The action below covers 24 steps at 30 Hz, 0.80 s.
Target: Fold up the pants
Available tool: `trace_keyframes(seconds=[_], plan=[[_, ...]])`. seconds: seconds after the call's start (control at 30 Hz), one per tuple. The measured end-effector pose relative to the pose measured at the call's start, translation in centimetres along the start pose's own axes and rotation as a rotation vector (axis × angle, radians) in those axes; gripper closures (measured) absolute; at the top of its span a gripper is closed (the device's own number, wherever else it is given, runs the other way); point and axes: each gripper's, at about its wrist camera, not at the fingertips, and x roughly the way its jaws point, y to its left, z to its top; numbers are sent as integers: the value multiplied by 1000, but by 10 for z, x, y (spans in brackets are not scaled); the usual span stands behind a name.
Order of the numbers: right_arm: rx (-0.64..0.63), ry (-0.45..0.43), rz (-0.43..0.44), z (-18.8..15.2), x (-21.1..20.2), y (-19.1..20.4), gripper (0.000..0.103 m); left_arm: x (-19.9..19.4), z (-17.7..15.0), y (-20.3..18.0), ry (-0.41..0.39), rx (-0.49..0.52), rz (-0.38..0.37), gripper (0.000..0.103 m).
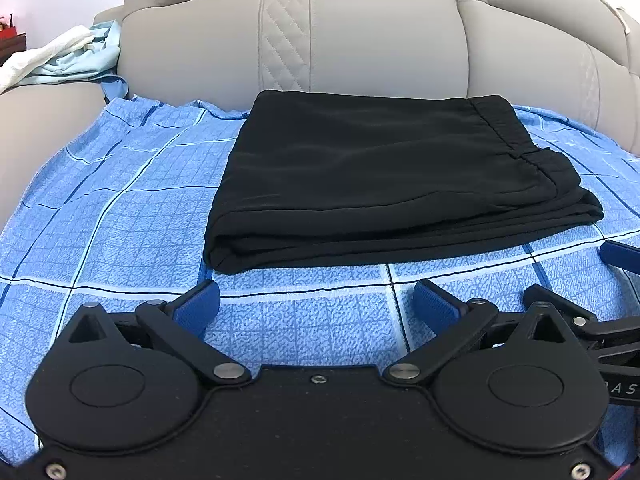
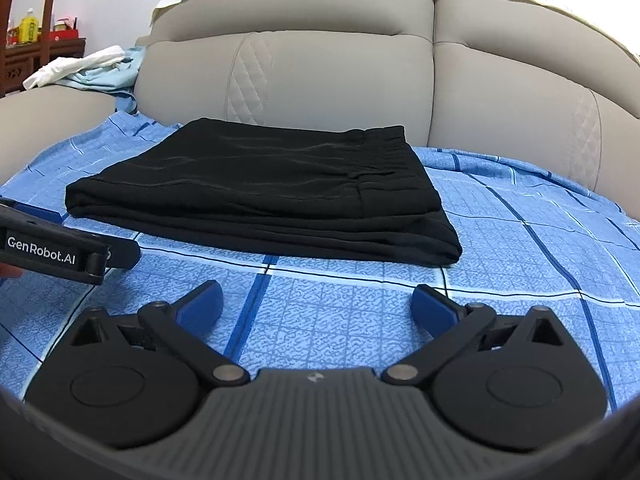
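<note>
Spreading across both views, the grey sofa [image 1: 360, 40] fills the background, its seat covered by a blue checked sheet [image 1: 120, 208]. Using the pants as the landmark: the black pants [image 1: 384, 176] lie on the sheet in front of the sofa's backrest, folded into a compact layered rectangle, with the elastic waistband on the right-hand side of the stack and the rounded fold on the left. Well to the left of the pants, on the sofa's arm, sits a loose heap of pale clothes [image 1: 68, 56].

Just in front of the pants, apart from them, the left gripper [image 1: 316, 304] is spread wide and empty over bare sheet. The right gripper [image 2: 316, 304] is likewise released, nothing between its blue pads, a little nearer the pants' waistband end.

The fold looks finished, so the risk now lies in disturbing it. A pad catching the front edge of the pants would drag the top layers and skew the stack. The fabric looks thin and slippery, so even a light brush could slide one layer off another. Snagging the sheet would shift the pants with it.
</note>
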Motion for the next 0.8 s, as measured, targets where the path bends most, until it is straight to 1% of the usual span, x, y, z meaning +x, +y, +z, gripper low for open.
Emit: trace_keyframes(seconds=[0.8], plan=[[0,-19,-3,-3,-2,0,0,-1,-2,-2,-16,-12,15,0]])
